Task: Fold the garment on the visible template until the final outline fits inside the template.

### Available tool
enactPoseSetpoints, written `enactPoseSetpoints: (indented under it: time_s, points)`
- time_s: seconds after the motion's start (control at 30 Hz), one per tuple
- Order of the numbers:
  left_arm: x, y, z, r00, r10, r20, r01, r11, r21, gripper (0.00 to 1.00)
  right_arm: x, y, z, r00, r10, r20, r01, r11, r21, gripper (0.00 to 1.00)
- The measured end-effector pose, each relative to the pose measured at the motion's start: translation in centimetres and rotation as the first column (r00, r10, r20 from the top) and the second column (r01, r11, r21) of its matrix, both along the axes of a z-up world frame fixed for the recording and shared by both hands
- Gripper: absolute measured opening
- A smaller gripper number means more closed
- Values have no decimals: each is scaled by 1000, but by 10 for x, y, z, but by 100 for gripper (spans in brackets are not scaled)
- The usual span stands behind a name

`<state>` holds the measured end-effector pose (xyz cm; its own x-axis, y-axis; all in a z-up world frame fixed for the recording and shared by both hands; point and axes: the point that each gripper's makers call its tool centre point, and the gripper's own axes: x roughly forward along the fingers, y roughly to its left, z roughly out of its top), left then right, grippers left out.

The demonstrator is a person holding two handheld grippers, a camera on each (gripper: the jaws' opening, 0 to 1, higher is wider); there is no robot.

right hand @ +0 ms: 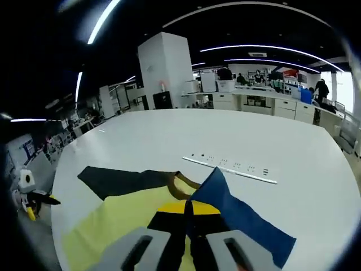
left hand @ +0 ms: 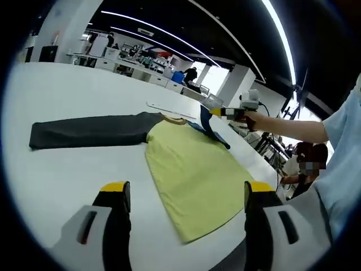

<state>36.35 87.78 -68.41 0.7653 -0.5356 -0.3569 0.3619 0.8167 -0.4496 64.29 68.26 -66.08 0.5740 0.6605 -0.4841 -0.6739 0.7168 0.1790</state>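
The right gripper [right hand: 188,217] has its jaws pressed together on the blue sleeve [right hand: 237,212] of the raglan shirt [left hand: 189,175], lifting it above the yellow body. The left gripper [left hand: 186,197] hovers with its jaws spread apart over the shirt's hem. The shirt lies flat on the white table [left hand: 73,96], its dark sleeve [left hand: 90,131] stretched out sideways, with a white ruler-like strip [right hand: 231,165] just beyond the collar.

Soft matt cloth in the garment [left hand: 189,169]: yellow body, dark grey sleeve [left hand: 87,131], blue sleeve [right hand: 242,217]. Smooth, faintly glossy white worktop [left hand: 73,90]. Matt black and grey plastic on the left gripper [left hand: 186,195], yellow-tipped.
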Motion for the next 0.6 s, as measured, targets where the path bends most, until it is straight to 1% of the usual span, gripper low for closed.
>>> enactPoseSetpoints:
  time_s: [0.17,0.23,0.3,0.4,0.6]
  points:
    - [-1,-3,0,1000,-12,0,12,1000,6,79,-8,40,0,998,59,5,-59,998,5,0]
    - [0,-2,-1,1000,-10,-1,10,1000,7,79,-13,56,-1,996,87,10,-87,996,1,0]
    - [0,-1,1,1000,-5,2,5,1000,0,78,-17,72,-5,994,112,1,-112,994,-1,0]
    - [1,0,1,1000,2,4,-2,1000,-3,77,-20,84,-10,992,130,0,-130,992,-9,0]
    - [0,1,0,1000,3,3,-3,1000,-3,76,-31,110,-20,985,173,-27,-173,985,-1,0]
